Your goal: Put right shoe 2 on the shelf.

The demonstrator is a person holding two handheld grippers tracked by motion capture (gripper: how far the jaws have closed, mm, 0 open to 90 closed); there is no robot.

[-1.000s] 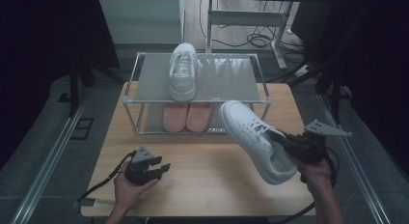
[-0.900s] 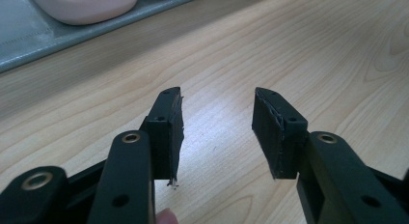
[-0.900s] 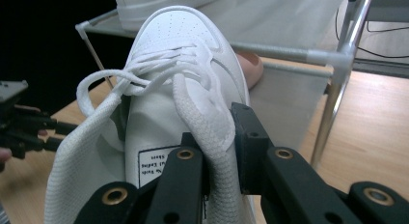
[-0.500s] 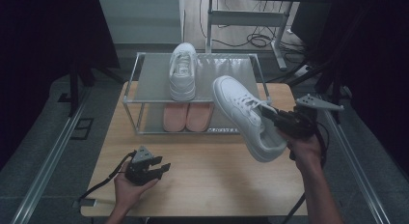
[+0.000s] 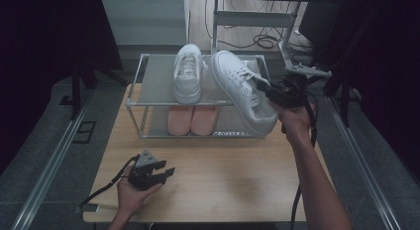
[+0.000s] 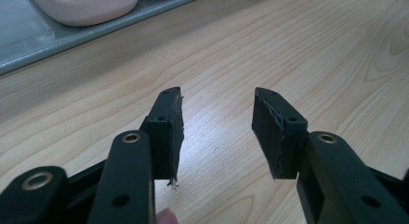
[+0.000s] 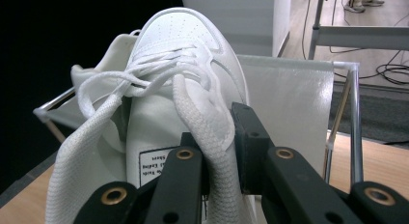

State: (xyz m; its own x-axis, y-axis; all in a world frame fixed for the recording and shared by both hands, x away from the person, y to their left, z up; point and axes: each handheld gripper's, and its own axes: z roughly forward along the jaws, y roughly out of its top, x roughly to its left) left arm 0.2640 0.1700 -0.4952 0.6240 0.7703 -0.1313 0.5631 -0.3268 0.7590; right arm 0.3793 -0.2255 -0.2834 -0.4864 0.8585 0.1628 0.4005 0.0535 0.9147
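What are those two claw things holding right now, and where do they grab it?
The right gripper pinches a white sneaker by the edge of its collar, carrying it over the rack. The left gripper is open, holding nothing.

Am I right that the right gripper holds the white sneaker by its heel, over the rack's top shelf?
Not by the heel. The right gripper is clamped on the tongue of the white sneaker, as the right gripper view shows. It is over the rack.

A pair of pale pink slippers (image 5: 192,119) lies side by side on the lower shelf of the metal-framed rack, on a light wooden table (image 5: 237,175).
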